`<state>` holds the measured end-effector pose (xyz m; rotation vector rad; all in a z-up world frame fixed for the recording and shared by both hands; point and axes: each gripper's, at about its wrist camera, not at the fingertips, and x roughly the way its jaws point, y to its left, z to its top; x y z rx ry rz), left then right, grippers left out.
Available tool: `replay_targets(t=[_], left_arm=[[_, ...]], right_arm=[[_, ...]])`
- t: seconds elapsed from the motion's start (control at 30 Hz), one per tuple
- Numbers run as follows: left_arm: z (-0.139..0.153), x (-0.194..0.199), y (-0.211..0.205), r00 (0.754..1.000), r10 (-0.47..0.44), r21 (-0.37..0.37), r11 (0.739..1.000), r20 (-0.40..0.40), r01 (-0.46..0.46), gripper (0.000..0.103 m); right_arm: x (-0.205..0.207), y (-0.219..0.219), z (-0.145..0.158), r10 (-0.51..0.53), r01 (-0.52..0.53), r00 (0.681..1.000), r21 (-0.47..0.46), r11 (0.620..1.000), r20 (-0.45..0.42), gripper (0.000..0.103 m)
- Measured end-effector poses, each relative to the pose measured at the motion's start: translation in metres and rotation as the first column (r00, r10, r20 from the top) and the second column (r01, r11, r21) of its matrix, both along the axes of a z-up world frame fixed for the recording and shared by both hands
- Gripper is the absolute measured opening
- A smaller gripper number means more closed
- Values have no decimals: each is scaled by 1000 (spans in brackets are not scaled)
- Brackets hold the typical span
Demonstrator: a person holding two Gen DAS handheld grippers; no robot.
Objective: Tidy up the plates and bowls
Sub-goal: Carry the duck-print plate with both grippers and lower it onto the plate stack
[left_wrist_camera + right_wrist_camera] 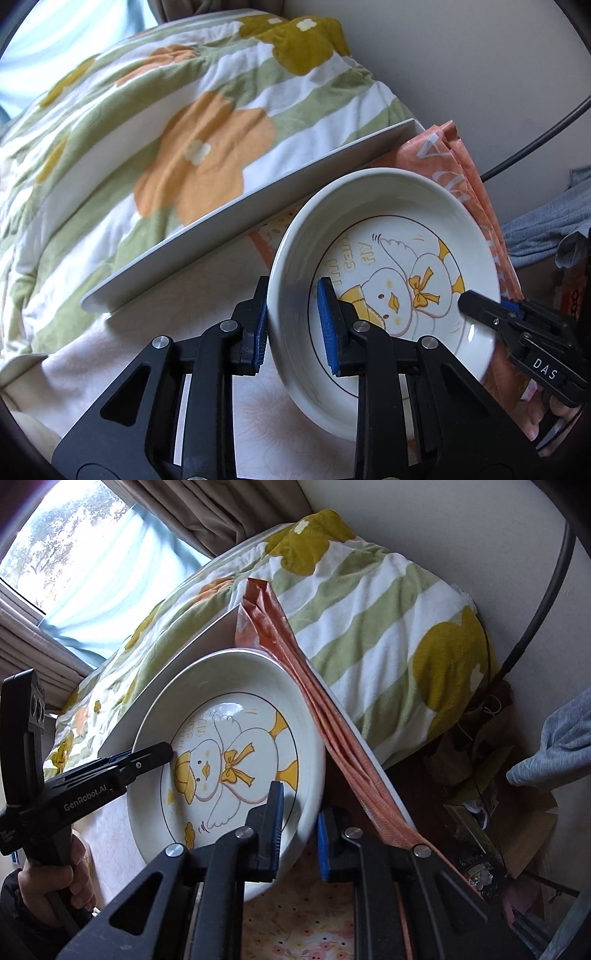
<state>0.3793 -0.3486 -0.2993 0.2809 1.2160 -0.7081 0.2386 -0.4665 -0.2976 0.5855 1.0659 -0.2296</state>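
Left wrist view: we are clamping both grippers, left gripper (295,325) and right gripper (301,834), on the empty white ceramic duck-printed plate (399,229) rim.

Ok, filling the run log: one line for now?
left gripper: shut on duck plate | right gripper: shut on opposite rim | plate tilted

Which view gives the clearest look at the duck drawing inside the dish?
The right wrist view: the duck drawing shows nearly whole there, hat, bow and wing, with only its lower edge behind the right gripper. In the left wrist view the left gripper covers the hat side of the drawing.
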Motion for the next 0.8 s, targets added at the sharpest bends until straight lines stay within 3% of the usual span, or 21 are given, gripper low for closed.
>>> replay_targets(t=[0.23,0.43,0.8], left_arm=[[22,-11,12,999,28,-30,999,23,-27,22],[54,-31,36,997,51,-73,996,63,-46,22],[115,-94,124,975,175,-155,976,133,-154,22]], right_arm=[[-3,8,13,33,-32,999,-38,999,29,15],[-14,21,43,76,-69,993,-83,994,85,15],[-50,75,96,187,-166,968,-130,977,167,15]])
